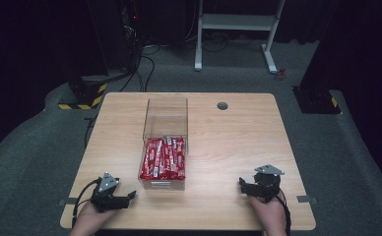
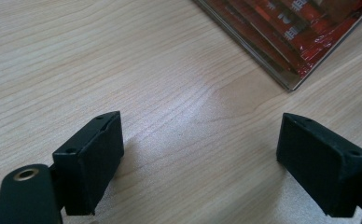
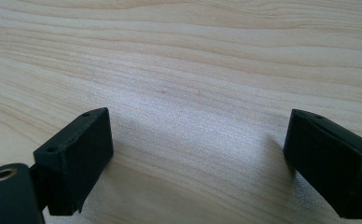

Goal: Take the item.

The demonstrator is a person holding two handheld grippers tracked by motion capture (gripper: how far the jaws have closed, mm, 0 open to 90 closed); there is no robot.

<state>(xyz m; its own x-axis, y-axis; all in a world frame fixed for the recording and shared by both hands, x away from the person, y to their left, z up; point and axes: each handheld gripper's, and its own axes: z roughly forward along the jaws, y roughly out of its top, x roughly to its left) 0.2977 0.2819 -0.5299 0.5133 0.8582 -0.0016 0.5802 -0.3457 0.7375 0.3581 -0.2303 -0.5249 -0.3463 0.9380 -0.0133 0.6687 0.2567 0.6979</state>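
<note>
Clear box (image 1: pixel 165 129) sits mid-bench, a bit left of centre, its long side running from the far edge toward your near edge; walls are see-through, the far half looks bare, the near half is packed with red wrapped packets (image 1: pixel 163 158) with white lettering, laid side by side. In the left gripper view one corner of the box (image 2: pixel 288 84) and the red packets (image 2: pixel 305 44) show at top right, apart from the jaws. Your left gripper (image 1: pixel 130 196) rests near the near-left corner of the table (image 1: pixel 238 132), pointing toward the box, jaws spread wide, nothing between them, just bare wood. Your right gripper (image 1: pixel 240 184) rests near the near-right corner, jaws also wide apart, gripping nothing, wood grain below.
</note>
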